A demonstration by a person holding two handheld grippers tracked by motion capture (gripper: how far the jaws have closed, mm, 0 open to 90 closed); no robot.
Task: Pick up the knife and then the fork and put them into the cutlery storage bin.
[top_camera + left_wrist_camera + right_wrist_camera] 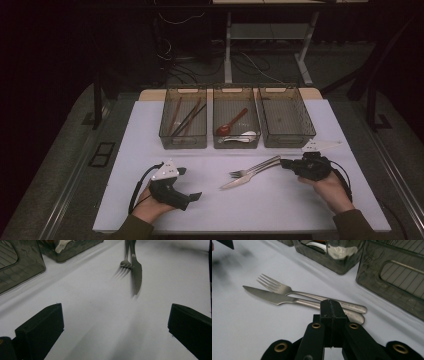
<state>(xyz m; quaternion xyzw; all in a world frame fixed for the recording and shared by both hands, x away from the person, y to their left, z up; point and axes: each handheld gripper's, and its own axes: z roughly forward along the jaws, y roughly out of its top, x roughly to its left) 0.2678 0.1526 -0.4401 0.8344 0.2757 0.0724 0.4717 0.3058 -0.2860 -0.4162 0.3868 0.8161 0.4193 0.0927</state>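
White table, three smoky bins along its far edge; fork and knife side by side

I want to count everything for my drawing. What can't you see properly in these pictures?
- Right gripper view: the shut hand-held gripper covers part of the knife handle; whether anything is pinched is unclear.
- Left gripper view: the fork and knife handles are cut off by the top edge.
- High view: the sticks in the left bin are too small and dark to name.

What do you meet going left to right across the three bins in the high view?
Left bin with chopsticks → middle bin with spoons → right bin.
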